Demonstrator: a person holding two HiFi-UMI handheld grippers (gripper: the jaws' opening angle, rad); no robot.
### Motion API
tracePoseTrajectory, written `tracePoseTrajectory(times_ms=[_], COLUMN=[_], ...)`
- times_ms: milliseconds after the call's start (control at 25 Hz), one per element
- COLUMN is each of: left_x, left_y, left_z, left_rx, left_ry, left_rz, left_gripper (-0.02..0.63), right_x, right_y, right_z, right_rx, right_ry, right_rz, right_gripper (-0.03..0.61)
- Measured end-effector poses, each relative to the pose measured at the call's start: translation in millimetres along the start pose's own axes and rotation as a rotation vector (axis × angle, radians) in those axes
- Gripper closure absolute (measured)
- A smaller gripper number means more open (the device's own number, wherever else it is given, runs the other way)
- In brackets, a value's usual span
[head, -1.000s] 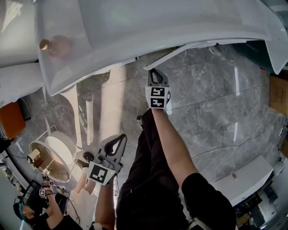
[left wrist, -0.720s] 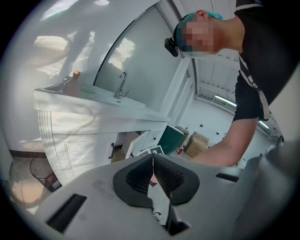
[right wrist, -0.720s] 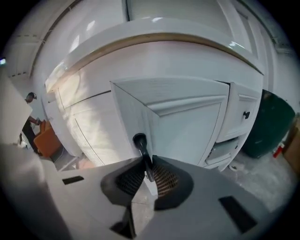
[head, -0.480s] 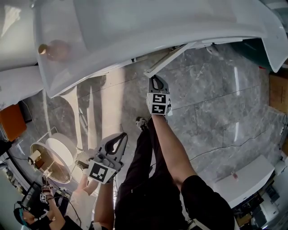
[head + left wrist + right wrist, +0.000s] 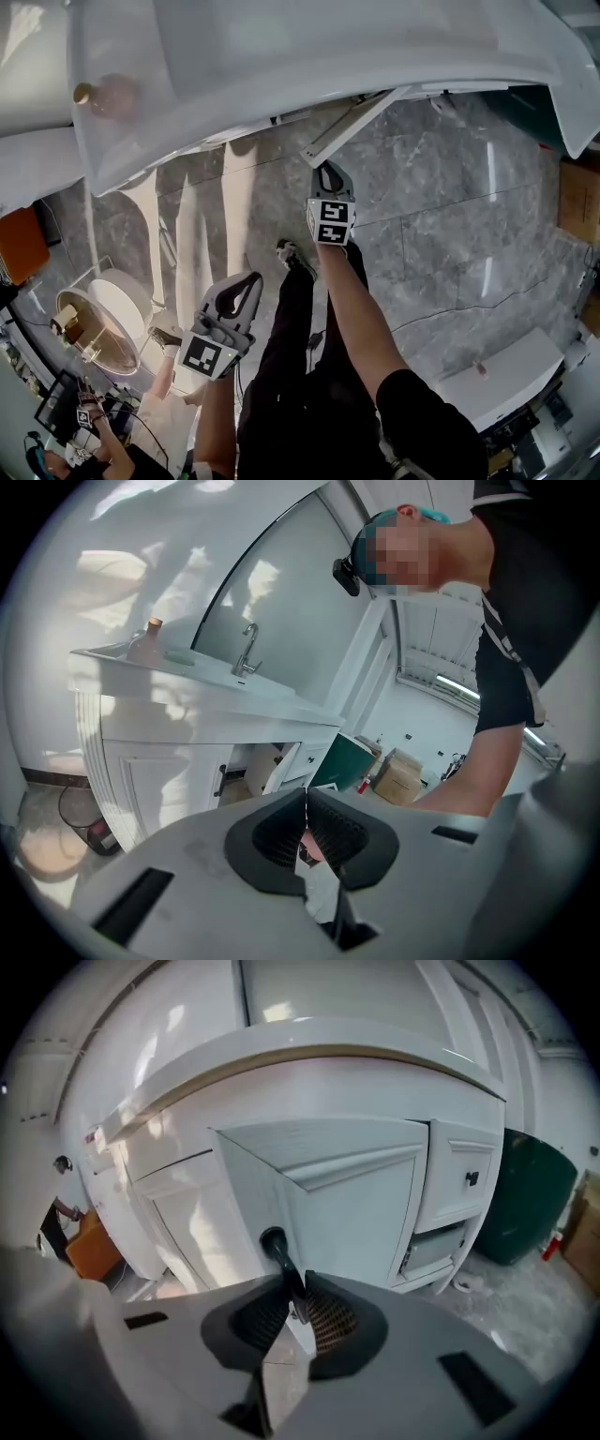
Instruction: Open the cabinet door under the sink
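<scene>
While grey marble floor tiles (image 5: 441,216) spread beneath the white vanity (image 5: 375,47), right gripper (image 5: 295,1302) clamps the partly open cabinet door (image 5: 352,1204) by its black handle (image 5: 277,1249); left gripper (image 5: 305,810) closed, empty.

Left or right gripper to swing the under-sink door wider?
Right. The right gripper is shut on the black bar handle of the ajar white cabinet door; the left gripper is shut, empty, away from it.
</scene>
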State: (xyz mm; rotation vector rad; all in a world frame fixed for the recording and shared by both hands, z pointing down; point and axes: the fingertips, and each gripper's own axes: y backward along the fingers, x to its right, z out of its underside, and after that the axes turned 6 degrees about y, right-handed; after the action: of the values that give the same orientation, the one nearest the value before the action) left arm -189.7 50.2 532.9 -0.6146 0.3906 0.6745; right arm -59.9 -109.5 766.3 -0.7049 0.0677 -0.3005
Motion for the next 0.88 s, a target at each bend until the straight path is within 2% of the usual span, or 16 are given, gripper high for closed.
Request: tracePoseTrajectory(times_ms=[520,880], left_x=[19.4,55.1], left_y=[-10.2,-39.5], left_z=[15.8,18.9], left_rx=[0.011,0.046], left_ry=[0.025,0.031], left_rz=[-0.043,-0.031], left_gripper=[0.598,0.598], right_x=[12.1,28.3], right_y=[16.3,34.3], right_z=[13.0,27.1], right_rx=[-0.014,-0.015], right_ry=[0.023,0.072], right_rz=[-0.044,-0.098], right_gripper=[0.471,0.471])
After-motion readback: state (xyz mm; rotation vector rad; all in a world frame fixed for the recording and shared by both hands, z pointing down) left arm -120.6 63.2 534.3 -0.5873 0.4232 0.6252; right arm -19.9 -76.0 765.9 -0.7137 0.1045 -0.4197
